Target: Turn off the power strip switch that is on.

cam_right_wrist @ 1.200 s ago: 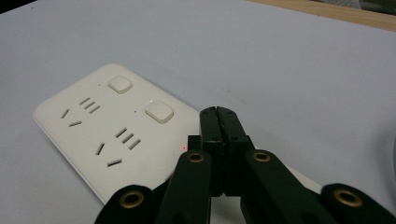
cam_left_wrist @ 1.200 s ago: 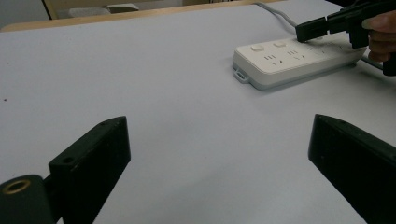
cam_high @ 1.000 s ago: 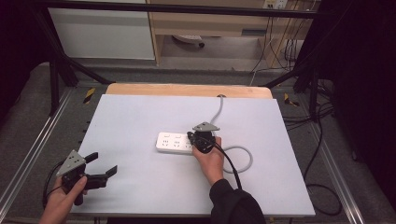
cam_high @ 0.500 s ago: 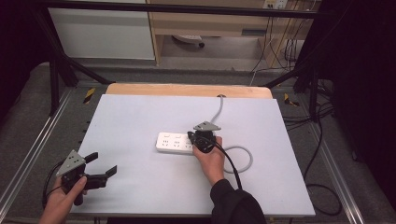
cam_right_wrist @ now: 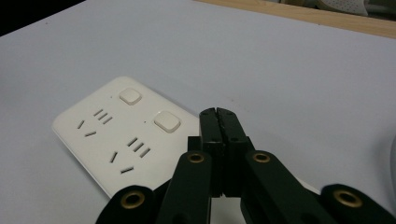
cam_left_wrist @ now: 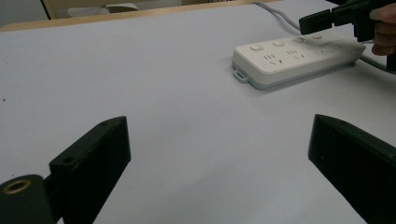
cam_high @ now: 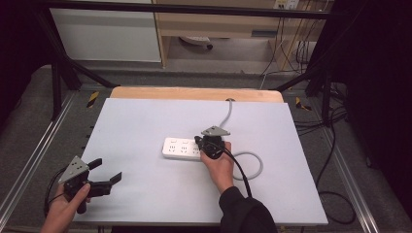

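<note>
A white power strip [cam_high: 182, 148] lies near the middle of the pale table, its grey cable [cam_high: 252, 162] looping off to the right. My right gripper [cam_high: 204, 143] hovers over the strip's right end, jaws pressed together with nothing between them. In the right gripper view its closed tips [cam_right_wrist: 218, 116] sit just beside the strip's [cam_right_wrist: 126, 135] second square button [cam_right_wrist: 167, 122]. My left gripper [cam_high: 108, 171] rests at the table's front left corner, open and empty. In the left gripper view both jaws stand wide apart, with the strip [cam_left_wrist: 294, 56] far ahead and the right gripper [cam_left_wrist: 306, 22] above it.
The strip's cable [cam_high: 226, 112] runs up to a hole at the table's wooden back edge [cam_high: 194, 93]. Metal rails [cam_high: 29, 165] flank the table. Loose cables [cam_high: 335, 194] lie on the floor at the right.
</note>
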Demonstrator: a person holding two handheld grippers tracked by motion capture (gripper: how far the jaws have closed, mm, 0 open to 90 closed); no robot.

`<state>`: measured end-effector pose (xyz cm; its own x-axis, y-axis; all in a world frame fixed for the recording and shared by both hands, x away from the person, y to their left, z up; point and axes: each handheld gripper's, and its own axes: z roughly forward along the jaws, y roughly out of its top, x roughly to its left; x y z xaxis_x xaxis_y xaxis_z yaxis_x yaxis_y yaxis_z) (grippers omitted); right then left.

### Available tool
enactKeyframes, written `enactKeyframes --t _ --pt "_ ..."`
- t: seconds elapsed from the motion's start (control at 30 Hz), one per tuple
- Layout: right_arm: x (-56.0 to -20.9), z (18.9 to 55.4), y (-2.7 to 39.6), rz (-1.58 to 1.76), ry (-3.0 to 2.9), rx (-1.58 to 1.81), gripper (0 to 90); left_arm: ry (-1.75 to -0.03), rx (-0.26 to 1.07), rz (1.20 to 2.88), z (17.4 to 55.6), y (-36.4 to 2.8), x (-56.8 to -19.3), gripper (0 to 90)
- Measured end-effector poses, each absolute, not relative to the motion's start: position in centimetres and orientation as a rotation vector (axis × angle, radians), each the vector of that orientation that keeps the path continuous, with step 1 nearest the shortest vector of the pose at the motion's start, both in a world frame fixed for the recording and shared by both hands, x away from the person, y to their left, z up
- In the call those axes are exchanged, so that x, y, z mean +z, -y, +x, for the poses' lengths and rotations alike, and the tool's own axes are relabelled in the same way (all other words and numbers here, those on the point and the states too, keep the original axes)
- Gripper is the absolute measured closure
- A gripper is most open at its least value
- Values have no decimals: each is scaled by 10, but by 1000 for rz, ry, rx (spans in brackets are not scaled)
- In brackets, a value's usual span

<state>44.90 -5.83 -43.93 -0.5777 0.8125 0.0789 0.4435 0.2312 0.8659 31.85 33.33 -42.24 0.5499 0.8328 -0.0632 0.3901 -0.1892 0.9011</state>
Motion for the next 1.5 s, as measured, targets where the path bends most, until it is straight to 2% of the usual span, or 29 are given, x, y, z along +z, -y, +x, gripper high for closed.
enactKeyframes --t 0.53,0.87,0.97,1.1,1.23,1.33,1.5 --pt "-429 446 64 1146 -2095 1326 900 -1011 559 1794 318 -333 -422 58" --pt "-421 443 70 1160 -2071 1355 811 -1011 559 1795 318 -334 -422 58" --pt "-418 442 73 1166 -2059 1363 766 -1012 557 1794 318 -334 -422 58" --pt "-415 441 77 1179 -2044 1378 659 -1013 557 1793 318 -334 -422 58" --pt "-410 439 81 1205 -2036 1384 476 -1014 557 1790 318 -334 -423 58" --pt "-407 437 86 1219 -2040 1382 377 -1014 556 1790 318 -334 -423 58" --pt "-400 434 96 1232 -2029 1371 268 -1017 557 1788 318 -334 -423 58"
